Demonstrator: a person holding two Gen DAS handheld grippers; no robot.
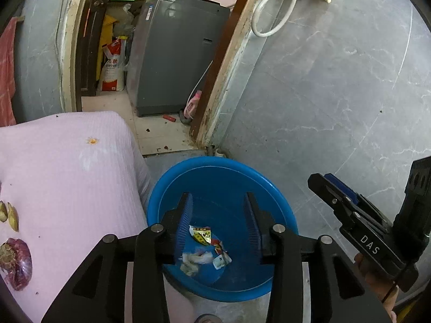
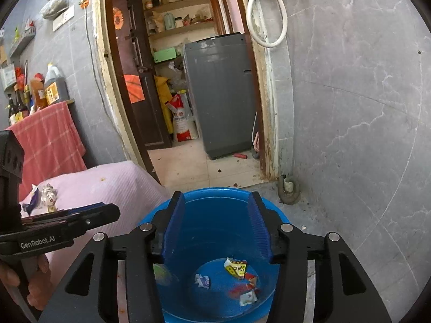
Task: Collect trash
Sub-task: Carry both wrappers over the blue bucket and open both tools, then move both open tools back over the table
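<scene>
A blue plastic basin (image 1: 167, 188) sits on the grey floor beside a table with a pink cloth (image 1: 67, 167). Several wrappers (image 1: 200, 235) and a crumpled tissue (image 1: 196, 259) lie in it. My left gripper (image 1: 218, 215) hovers open and empty over the basin. My right gripper (image 2: 216, 227) is also open and empty above the basin (image 2: 215, 196), with wrappers (image 2: 237, 267) below it. The right gripper shows at the right of the left wrist view (image 1: 331, 188); the left gripper shows at the left of the right wrist view (image 2: 107, 212). Crumpled wrappers (image 2: 47, 195) remain on the pink cloth (image 2: 121, 185).
Onion peel (image 1: 16, 263) and vegetable scraps (image 1: 10, 215) lie on the cloth's left edge. A doorway leads to a grey washing machine (image 2: 223, 94) and sacks (image 2: 183, 121). A drain pipe (image 2: 288, 193) stands by the tiled wall. Bottles (image 2: 51, 88) and a red towel (image 2: 51, 140) are at left.
</scene>
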